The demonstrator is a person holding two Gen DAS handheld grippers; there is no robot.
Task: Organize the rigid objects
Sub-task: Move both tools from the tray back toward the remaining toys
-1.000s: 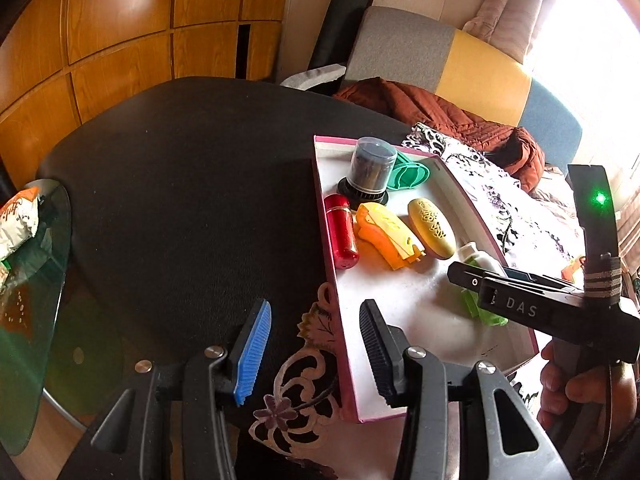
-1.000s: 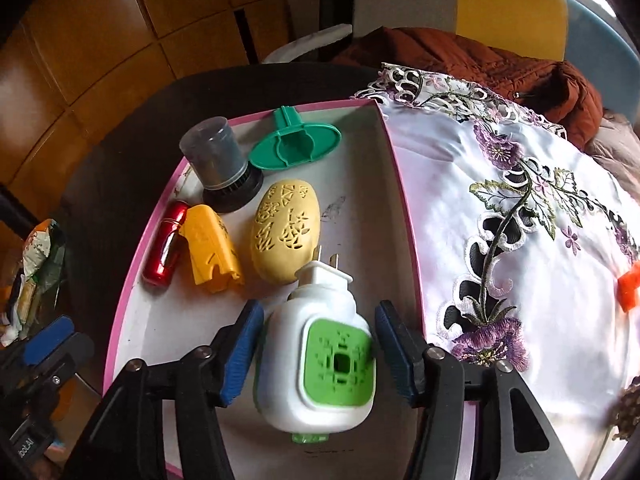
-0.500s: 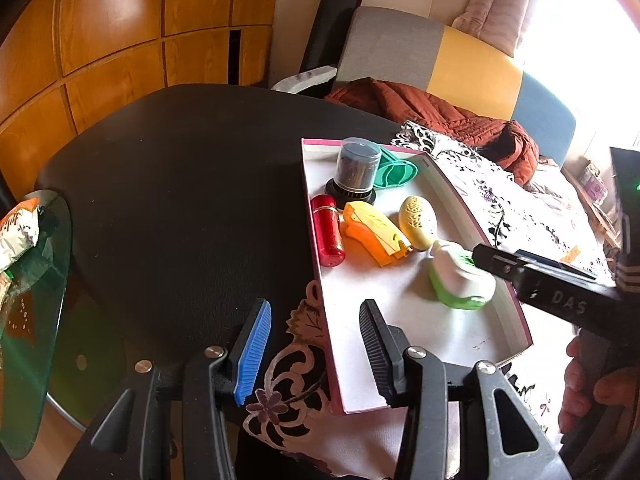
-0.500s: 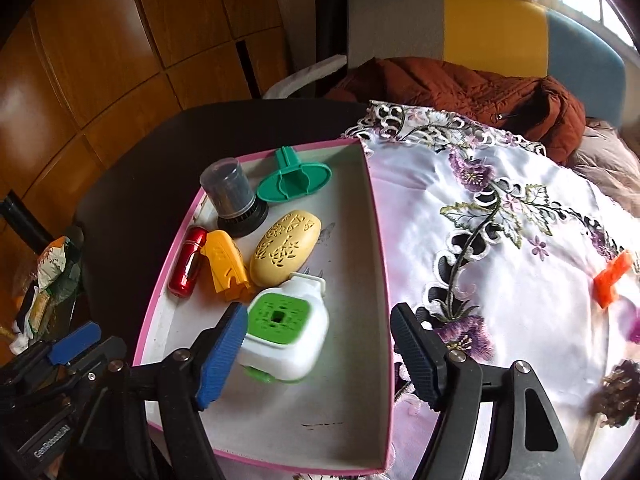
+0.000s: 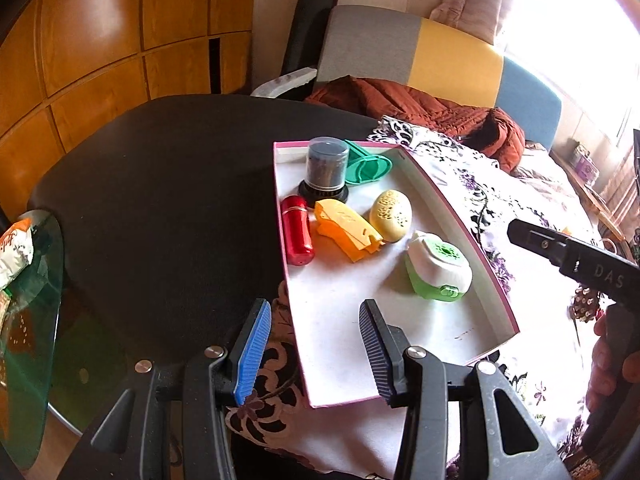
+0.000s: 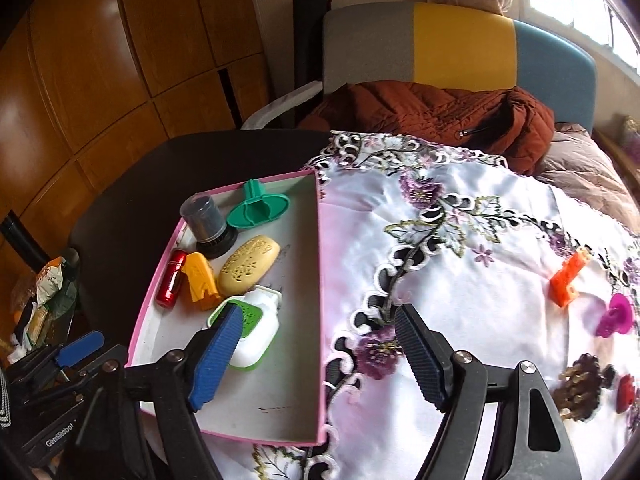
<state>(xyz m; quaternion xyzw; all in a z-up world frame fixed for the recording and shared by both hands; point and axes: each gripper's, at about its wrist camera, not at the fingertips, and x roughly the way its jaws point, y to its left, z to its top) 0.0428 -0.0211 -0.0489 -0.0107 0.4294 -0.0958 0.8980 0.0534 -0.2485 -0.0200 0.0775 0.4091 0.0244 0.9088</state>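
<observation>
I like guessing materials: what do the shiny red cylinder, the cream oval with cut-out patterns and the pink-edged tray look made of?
The shiny red cylinder looks like lacquered metal, or maybe glossy plastic: it shows sharp bright highlights. The cream oval with cut-out patterns seems moulded plastic, matt, with pierced holes. The pink-edged tray looks like cardboard: thin flat walls, dull white inside.

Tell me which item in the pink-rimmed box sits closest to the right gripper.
The white-and-green plug-in unit, lying right by the right gripper, whose jaws are opening with nothing between them. The yellow oval case, orange piece and red cylinder lie farther back.
</observation>
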